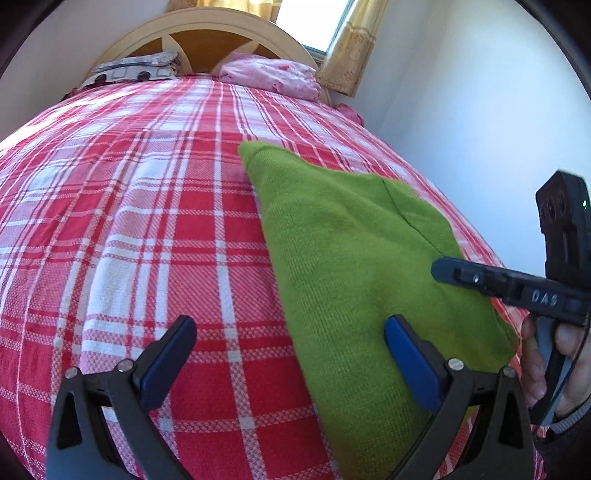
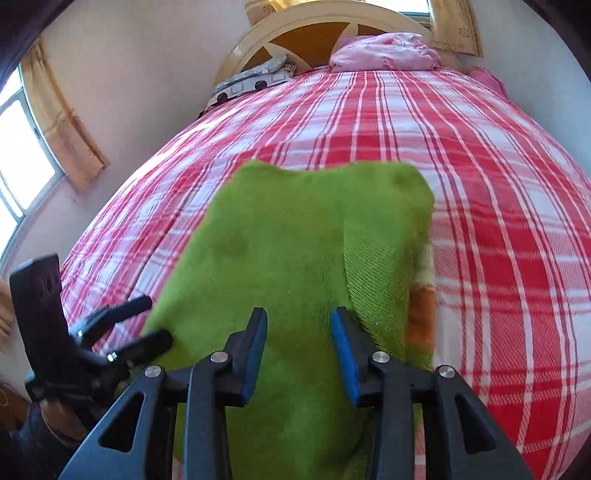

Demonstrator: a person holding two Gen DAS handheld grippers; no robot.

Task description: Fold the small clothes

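- Green knit garment [image 1: 354, 266] lies on the bed, toward the near edge on the side closest to the plain wall, with a stitched seam running across its upper part.
- From the right wrist view the same cloth [image 2: 295, 240] fills the middle, its far edge wavy and blurred; an orange and pale patch [image 2: 421, 314] shows at its right edge, though what that is I cannot tell.
- Right gripper [image 2: 299, 350] points over the green cloth with its blue-padded fingers [image 2: 255, 354] set a moderate gap apart; cloth shows between them, but whether they pinch any of it I cannot tell.
- Left gripper [image 1: 291, 362] hangs over the near edge with its fingers [image 1: 168, 363] spread wide, one over bare bedspread, the other over the green knit, nothing held between them.
- Seen from the left, the right tool juts in over the garment's corner, gripped by a hand [image 1: 554, 369].
- Red and white plaid bedspread [image 1: 147, 221] covers the bed beneath it all.
- Farther off, a pink pillow [image 1: 269, 75] and a grey patterned pillow [image 1: 136, 68] sit against the curved wooden headboard [image 1: 207, 33].
- Yellow curtains [image 1: 351, 48] hang beside a bright window behind it.
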